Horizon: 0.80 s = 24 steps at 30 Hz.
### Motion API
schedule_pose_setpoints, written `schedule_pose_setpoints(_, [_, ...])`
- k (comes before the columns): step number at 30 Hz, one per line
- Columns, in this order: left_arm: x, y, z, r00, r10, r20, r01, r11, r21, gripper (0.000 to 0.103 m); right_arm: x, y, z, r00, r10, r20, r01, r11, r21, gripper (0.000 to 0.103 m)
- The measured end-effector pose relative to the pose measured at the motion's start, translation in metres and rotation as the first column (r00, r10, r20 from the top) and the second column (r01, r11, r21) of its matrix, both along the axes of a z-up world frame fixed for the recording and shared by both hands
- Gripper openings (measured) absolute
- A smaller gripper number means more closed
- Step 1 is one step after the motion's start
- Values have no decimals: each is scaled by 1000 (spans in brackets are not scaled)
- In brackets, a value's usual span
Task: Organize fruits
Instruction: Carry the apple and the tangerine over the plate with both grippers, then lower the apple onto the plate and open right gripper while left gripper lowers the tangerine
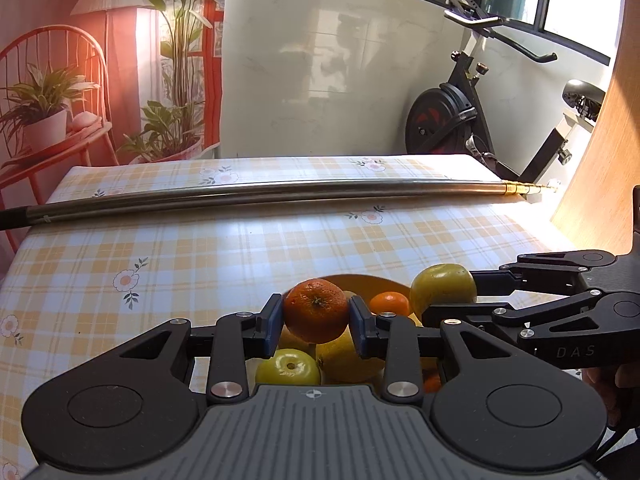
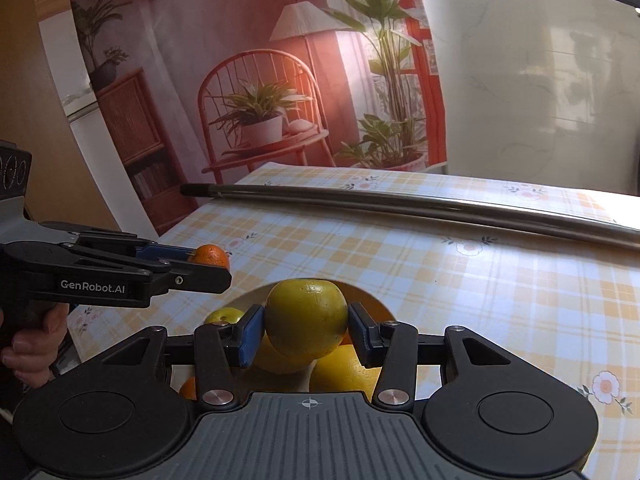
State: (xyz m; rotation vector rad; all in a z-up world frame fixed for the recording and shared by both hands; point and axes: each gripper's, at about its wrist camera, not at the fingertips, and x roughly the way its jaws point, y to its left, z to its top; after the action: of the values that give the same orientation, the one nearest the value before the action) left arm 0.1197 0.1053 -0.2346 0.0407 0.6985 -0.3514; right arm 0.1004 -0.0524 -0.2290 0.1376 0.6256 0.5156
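My left gripper is shut on an orange tangerine, held above a bowl of fruit. From the right wrist view that tangerine shows at the left, between the left gripper's fingers. My right gripper is shut on a yellow-green apple, also over the bowl; in the left wrist view this apple hangs at the right. In the bowl lie another green apple, a large yellow fruit and a small tangerine.
A long metal pole lies across the far side of the table, which has a yellow checked cloth. An exercise bike stands beyond the far right corner. A hand holds the left gripper's handle.
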Motion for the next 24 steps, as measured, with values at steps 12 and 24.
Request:
schedule_pose_setpoints(12, [-16, -2, -12, 1000, -17, -24, 17, 1000, -18, 37, -19, 26, -10, 991, 108, -84, -112, 993, -48, 42])
schedule_pose_setpoints(24, [-16, -3, -22, 998, -13, -60, 12, 1000, -14, 37, -12, 35, -21, 981, 139, -139, -150, 985, -79, 42])
